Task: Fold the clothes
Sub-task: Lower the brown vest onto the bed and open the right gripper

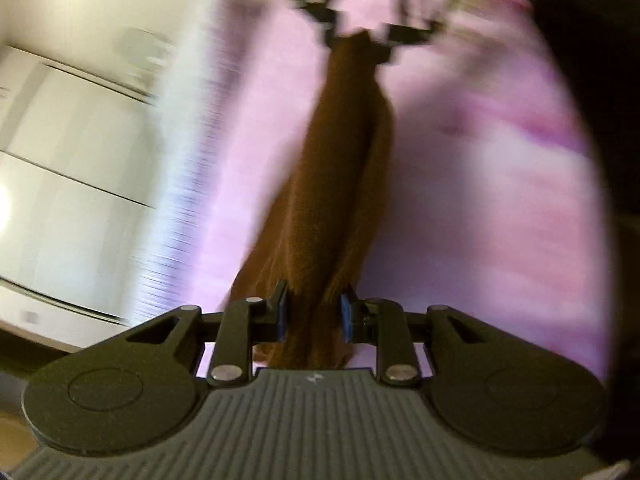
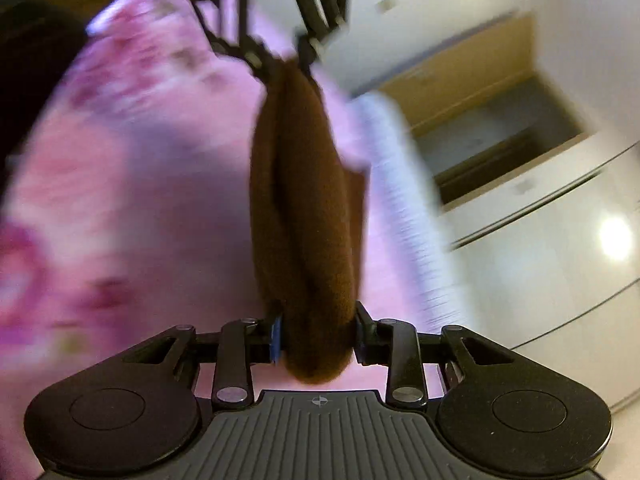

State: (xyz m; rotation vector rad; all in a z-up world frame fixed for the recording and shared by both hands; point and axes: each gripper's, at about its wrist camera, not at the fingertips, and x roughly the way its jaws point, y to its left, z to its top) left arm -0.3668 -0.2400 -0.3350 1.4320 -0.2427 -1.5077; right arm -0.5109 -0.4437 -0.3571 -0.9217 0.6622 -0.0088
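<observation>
A brown fleecy garment (image 1: 340,184) hangs stretched between both grippers above a pink flowered bed cover (image 1: 480,200). My left gripper (image 1: 314,316) is shut on one end of it, the cloth bunched between the blue pads. The right gripper (image 1: 362,42) faces it at the top of the left wrist view, clamped on the far end. In the right wrist view the brown garment (image 2: 304,208) runs from my right gripper (image 2: 316,338), shut on a thick fold, up to the left gripper (image 2: 286,62). Both views are blurred by motion.
The pink bed cover (image 2: 120,184) has a white ribbed edge (image 2: 408,208). Beyond it stand white cupboard fronts (image 1: 72,152) and an open wooden compartment (image 2: 492,120). A dark sleeve (image 2: 28,60) fills the upper left corner of the right wrist view.
</observation>
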